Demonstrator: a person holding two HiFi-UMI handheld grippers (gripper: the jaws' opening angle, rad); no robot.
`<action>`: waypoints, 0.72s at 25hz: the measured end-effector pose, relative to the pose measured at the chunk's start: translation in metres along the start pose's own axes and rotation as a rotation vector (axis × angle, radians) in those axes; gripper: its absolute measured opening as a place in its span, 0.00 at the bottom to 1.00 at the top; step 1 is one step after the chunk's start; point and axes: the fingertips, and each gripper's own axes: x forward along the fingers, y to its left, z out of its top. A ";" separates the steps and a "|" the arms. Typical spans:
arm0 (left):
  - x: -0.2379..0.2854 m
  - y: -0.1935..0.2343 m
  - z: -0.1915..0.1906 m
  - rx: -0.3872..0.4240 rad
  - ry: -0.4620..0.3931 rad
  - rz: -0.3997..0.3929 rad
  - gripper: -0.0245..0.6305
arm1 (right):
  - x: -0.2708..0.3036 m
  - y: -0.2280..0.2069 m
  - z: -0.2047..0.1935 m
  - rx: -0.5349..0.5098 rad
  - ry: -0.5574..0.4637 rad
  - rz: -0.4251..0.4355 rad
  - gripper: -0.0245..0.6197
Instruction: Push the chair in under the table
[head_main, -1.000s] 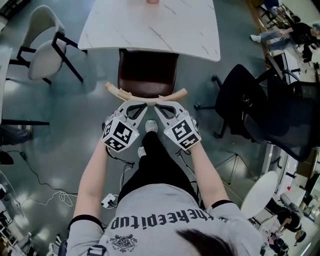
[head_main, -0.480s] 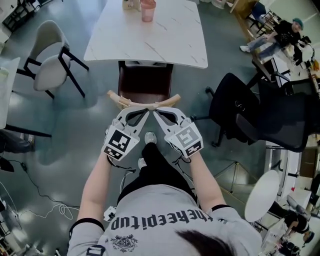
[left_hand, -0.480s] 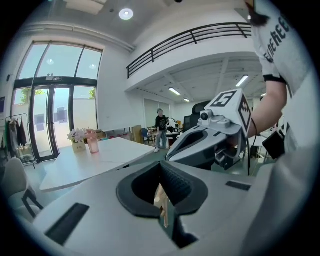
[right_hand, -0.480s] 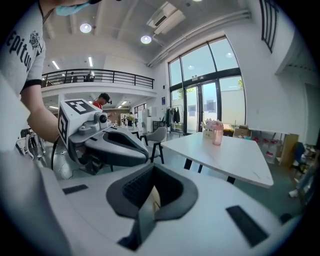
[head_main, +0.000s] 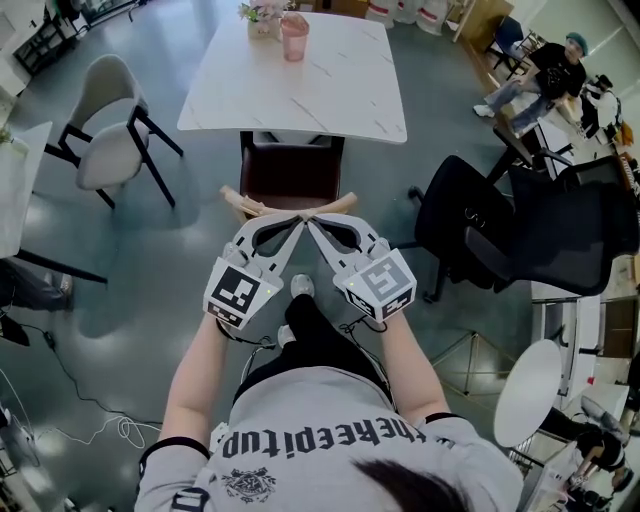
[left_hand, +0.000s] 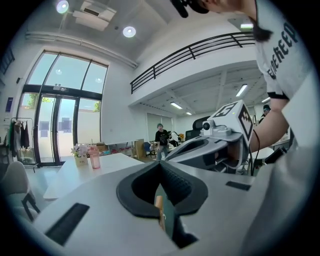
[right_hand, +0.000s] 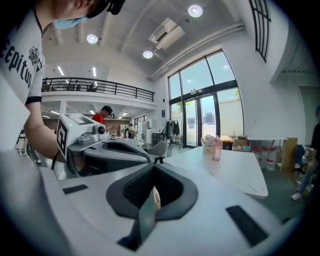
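Observation:
The chair has a dark brown seat (head_main: 290, 172), most of it under the white marble table (head_main: 320, 90), and a curved pale wooden backrest (head_main: 243, 205) that sticks out on the near side. My left gripper (head_main: 297, 219) and right gripper (head_main: 311, 219) are both shut and hold nothing. Their tips meet over the middle of the backrest and hide it; whether they touch it I cannot tell. In the left gripper view the left gripper (left_hand: 160, 170) has its jaws closed together, and a sliver of the wood shows below them. The right gripper (right_hand: 152, 170) looks the same in its own view.
A pink cup (head_main: 294, 38) and a small flower pot (head_main: 262, 16) stand at the table's far end. A grey chair (head_main: 100, 130) stands to the left. A black office chair (head_main: 490, 225) is close on the right. A seated person (head_main: 550, 65) is at the far right. Cables (head_main: 100, 430) lie on the floor.
Both grippers have risen together toward the camera and look larger. The head view has tilted up and takes in the whole table. The chair has not moved.

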 end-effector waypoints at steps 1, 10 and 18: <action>-0.003 -0.001 0.005 -0.004 -0.012 0.004 0.06 | -0.003 0.001 0.004 0.002 -0.010 -0.001 0.05; -0.028 -0.008 0.037 -0.019 -0.109 0.031 0.06 | -0.017 0.020 0.033 -0.003 -0.080 0.000 0.05; -0.040 -0.008 0.048 -0.037 -0.151 0.049 0.06 | -0.023 0.027 0.048 -0.009 -0.116 -0.005 0.05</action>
